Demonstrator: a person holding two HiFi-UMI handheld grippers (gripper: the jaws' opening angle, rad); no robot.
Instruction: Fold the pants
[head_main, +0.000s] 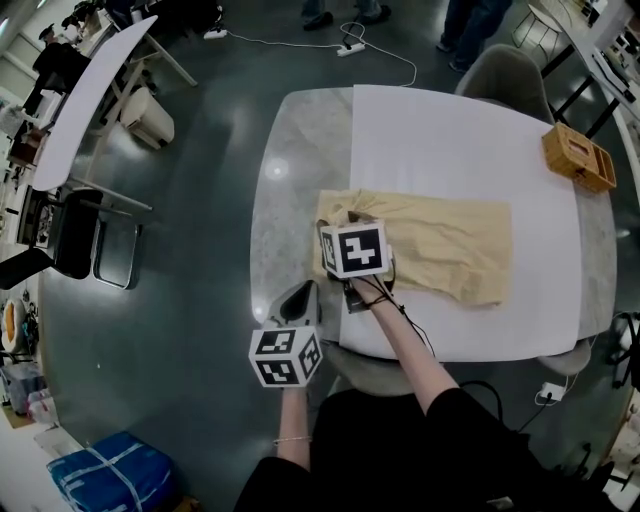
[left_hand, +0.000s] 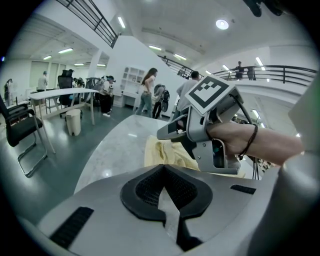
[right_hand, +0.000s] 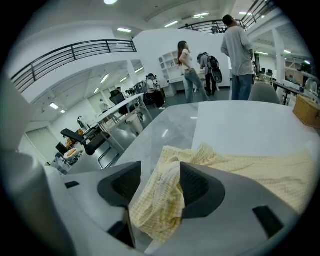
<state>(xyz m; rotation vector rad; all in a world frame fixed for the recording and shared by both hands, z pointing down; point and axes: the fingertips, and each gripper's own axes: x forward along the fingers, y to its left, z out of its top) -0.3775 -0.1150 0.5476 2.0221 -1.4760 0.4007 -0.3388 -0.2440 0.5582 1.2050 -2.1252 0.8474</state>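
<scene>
Right claw spread around pants edge, left claw closed at table near edge

Pale-yellow checked fabric pants: lie approx. mid-way on white sheet, long side running left–right. The left end goes past the sheet's edge onto the grey marble-look table. Rough rectangle, mostly flat w/ creases; near right corner dips lower than rest of hem. Left end bunched & raised, w/ a loose fold between the spread jaws of right gripper, not pinched.
</scene>
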